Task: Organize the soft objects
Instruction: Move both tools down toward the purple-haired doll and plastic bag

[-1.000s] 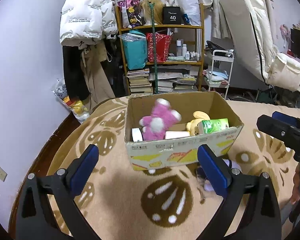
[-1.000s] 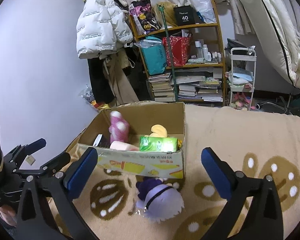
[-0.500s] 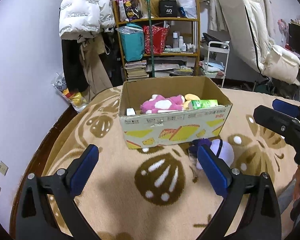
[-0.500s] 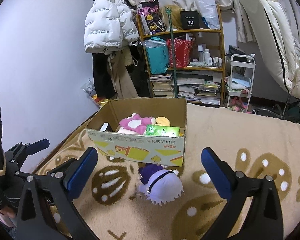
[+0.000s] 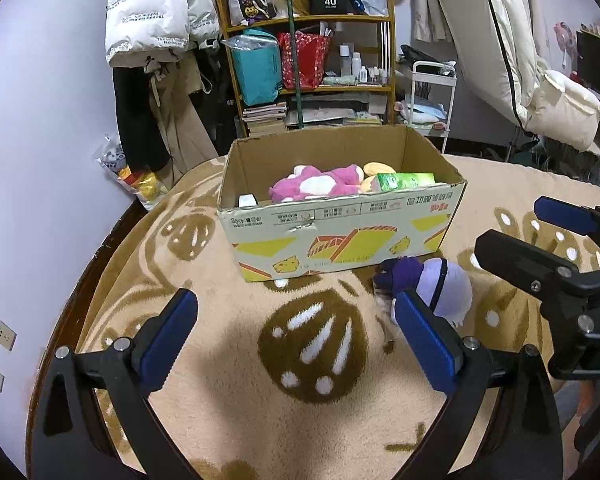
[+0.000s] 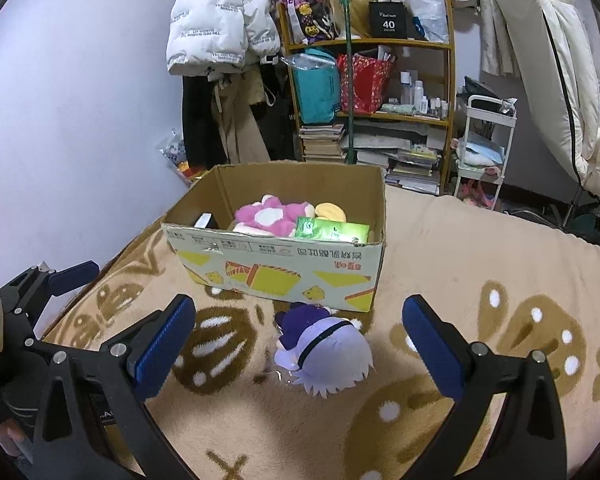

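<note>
Purple plush (image 5: 440, 286) beside cardboard box (image 5: 340, 228)

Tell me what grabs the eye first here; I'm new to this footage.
An open cardboard box with yellow print sits mid-rug, with a pink-and-white plush toy and a green tissue pack inside. Just before it, a lavender round plush doll lies on the tan patterned rug.

- A white puffer jacket (image 6: 220, 16) hangs against the wall.
- A wooden shelf (image 6: 400, 116) holds a teal bag (image 6: 316, 88), a red bag (image 6: 364, 84) and stacked books (image 6: 324, 142).
- A white trolley (image 6: 484, 148) stands beside it.
</note>
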A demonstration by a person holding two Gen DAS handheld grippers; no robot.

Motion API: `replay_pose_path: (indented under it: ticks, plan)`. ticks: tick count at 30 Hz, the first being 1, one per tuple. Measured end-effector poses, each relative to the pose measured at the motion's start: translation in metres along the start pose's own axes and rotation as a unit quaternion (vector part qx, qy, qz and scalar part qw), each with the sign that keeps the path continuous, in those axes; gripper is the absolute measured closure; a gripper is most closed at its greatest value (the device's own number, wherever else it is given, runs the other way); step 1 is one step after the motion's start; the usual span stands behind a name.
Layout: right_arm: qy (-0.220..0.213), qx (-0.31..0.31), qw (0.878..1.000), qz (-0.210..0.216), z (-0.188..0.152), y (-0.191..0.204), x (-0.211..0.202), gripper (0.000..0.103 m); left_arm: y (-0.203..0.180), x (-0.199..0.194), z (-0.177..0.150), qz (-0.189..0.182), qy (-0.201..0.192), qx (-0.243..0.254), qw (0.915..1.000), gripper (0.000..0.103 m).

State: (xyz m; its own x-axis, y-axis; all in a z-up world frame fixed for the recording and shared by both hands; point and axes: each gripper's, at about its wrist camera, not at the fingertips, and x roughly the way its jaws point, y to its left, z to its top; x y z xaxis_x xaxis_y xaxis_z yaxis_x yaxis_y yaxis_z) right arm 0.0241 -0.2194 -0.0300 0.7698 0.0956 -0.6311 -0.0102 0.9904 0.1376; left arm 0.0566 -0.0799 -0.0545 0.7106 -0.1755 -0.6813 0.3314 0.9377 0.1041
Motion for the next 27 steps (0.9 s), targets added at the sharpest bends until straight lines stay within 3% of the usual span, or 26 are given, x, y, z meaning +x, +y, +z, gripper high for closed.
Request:
replay_pose_path:
  ticks: [14,27]
  plan:
    - [0.033,-0.001,0.999,-0.020,0.001,-0.007,0.029,0.000,-0.009,0.032,-0.004,-0.008,0.038,0.016,0.9991,0.005]
    - [0.075,0.054,0.996,-0.016,-0.001,-0.033,0.063,0.000,-0.012,0.077,-0.006,-0.031,0.085,-0.006,0.9959,0.005]
